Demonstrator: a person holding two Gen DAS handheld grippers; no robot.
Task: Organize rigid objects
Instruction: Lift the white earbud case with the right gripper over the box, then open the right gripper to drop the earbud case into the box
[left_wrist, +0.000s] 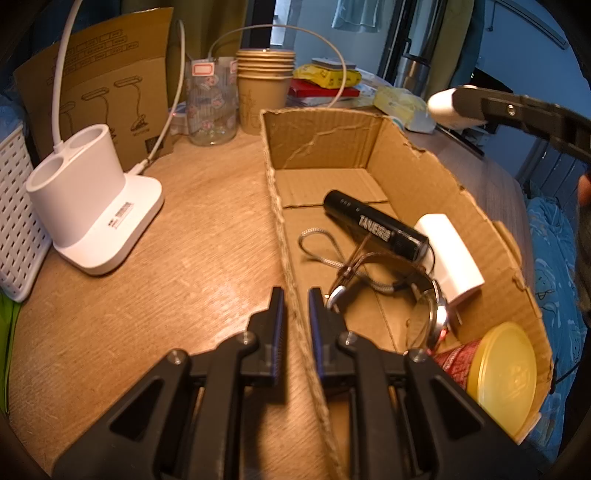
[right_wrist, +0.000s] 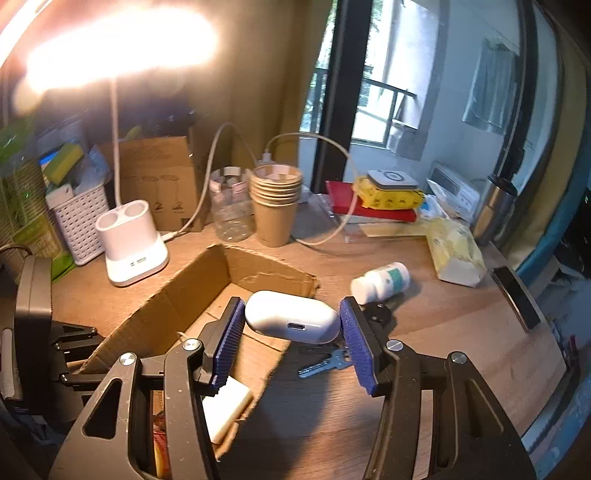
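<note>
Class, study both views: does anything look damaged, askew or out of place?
The open brown cardboard box is damaged: its rim is torn and ragged and its far wall is creased. The left tongs are shut on its near wall. Outside it, a white pill bottle lies tipped on its side on the wooden table.

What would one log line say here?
left gripper: shut on box wall | right gripper: holds earbud case | bottle, key: on table

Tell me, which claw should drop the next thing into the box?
The right claw: it already grips the white earbud case above the cardboard box. The left claw is busy pinching the box's wall.
</note>
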